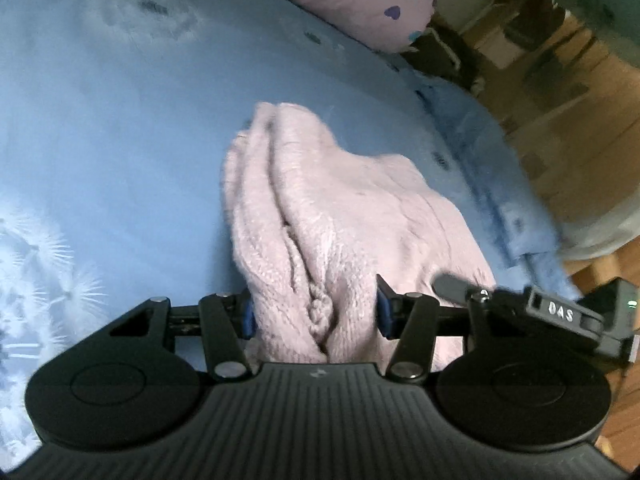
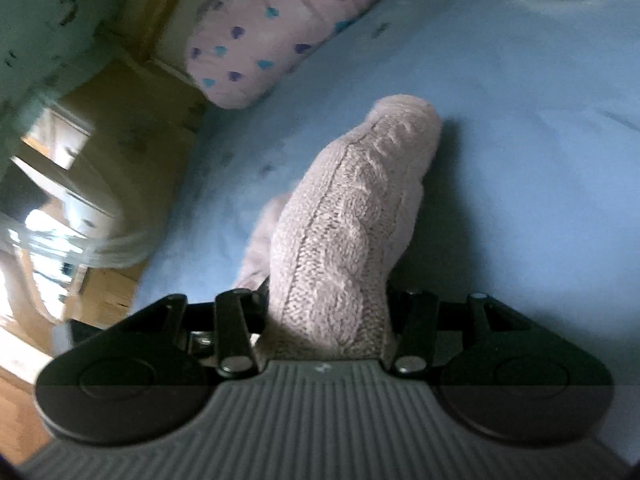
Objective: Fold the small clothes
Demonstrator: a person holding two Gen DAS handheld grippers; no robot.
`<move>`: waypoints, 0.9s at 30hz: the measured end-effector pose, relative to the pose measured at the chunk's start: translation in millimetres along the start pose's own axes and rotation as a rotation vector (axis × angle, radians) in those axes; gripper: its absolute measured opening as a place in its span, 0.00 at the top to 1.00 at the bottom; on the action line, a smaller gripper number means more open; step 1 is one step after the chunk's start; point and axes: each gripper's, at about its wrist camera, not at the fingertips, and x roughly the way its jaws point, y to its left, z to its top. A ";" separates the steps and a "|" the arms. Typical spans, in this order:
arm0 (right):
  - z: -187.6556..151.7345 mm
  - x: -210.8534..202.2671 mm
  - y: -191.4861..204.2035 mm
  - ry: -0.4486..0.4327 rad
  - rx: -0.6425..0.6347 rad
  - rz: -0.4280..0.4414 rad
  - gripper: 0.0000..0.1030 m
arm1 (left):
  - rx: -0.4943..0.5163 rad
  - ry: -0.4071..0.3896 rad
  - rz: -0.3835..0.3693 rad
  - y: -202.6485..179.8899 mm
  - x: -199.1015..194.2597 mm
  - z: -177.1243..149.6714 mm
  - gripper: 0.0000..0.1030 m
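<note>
Clamped between my left gripper's (image 1: 314, 312) half-closed pads, a pink knitted garment (image 1: 320, 216) bunches ahead over the blue bedsheet (image 1: 120, 120). My right gripper (image 2: 328, 312) likewise pinches its cable-knit end (image 2: 348, 208); a heart-print pillow (image 2: 256, 40) lies beyond.

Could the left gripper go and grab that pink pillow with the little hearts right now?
Probably not: the left gripper is shut on the fluffy pale pink knitted garment. The heart-print pillow lies beyond, across open blue bedsheet.
</note>
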 end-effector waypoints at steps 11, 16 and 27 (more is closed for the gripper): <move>-42.4 -15.4 -11.9 -0.106 -0.105 -0.173 0.42 | 0.151 -0.138 0.153 -35.1 -10.6 -5.0 0.37; -35.6 -27.7 1.6 -0.232 -0.209 -0.225 0.42 | 0.138 -0.192 0.177 -41.4 5.7 13.6 0.37; 1.2 2.7 -23.7 -0.336 -0.093 -0.232 0.42 | 0.241 -0.223 0.234 -49.5 51.2 38.6 0.65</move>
